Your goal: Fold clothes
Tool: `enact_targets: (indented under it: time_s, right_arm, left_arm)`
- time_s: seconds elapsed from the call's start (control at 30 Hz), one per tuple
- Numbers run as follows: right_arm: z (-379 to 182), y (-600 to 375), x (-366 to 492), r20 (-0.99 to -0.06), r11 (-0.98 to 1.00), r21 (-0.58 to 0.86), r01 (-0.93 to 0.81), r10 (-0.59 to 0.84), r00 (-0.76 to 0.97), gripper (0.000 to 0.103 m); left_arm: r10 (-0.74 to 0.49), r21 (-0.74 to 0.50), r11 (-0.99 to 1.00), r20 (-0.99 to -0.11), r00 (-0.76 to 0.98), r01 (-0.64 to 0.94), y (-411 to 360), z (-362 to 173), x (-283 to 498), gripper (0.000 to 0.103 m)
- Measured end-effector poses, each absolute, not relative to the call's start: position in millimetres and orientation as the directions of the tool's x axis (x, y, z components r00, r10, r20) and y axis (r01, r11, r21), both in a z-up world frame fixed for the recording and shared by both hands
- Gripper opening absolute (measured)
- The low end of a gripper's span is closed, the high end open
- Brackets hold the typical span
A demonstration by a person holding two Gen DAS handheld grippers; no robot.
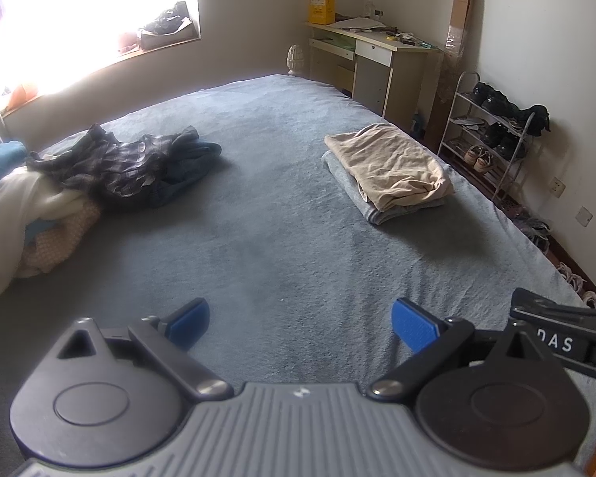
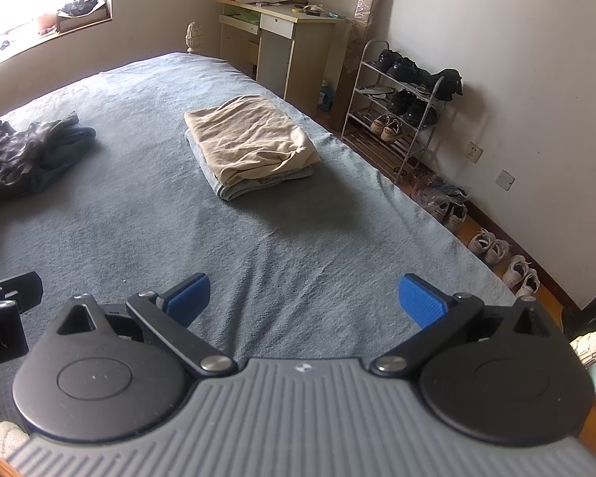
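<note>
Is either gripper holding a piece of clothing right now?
No; the left gripper and right gripper are both open and empty above the bare grey bedspread.

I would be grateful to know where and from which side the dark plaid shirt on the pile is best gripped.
Probably at the plaid shirt's raised edge on the side toward the middle of the bed, coming in from the right. That side faces bare blanket; the other lies against the white and blue laundry. The open left claw is the nearer.

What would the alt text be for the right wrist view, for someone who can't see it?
The right gripper, open and empty, hovers over a grey-blue bed. Ahead lies a folded stack, a beige garment on top; an unfolded dark pile sits far left, a shoe rack by the wall.
</note>
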State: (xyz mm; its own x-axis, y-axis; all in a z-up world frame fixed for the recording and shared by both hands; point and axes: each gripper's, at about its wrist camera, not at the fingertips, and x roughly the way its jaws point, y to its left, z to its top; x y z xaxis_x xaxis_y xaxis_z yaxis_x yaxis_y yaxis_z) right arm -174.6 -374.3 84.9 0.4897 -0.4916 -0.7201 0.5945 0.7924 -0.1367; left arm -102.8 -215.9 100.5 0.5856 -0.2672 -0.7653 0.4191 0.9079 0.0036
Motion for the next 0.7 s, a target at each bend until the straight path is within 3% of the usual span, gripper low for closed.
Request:
enact_targets:
  time_s: [0.7]
  right_arm:
    - [84.3,-372.5,-173.3,-0.721,0.796,-0.135,0.590,-0.488,0.493,0.102]
  left_arm:
    - [-0.263,0.007,0.909,-0.767,0.585,0.417,-215.5,99.7,-102.5,0.099]
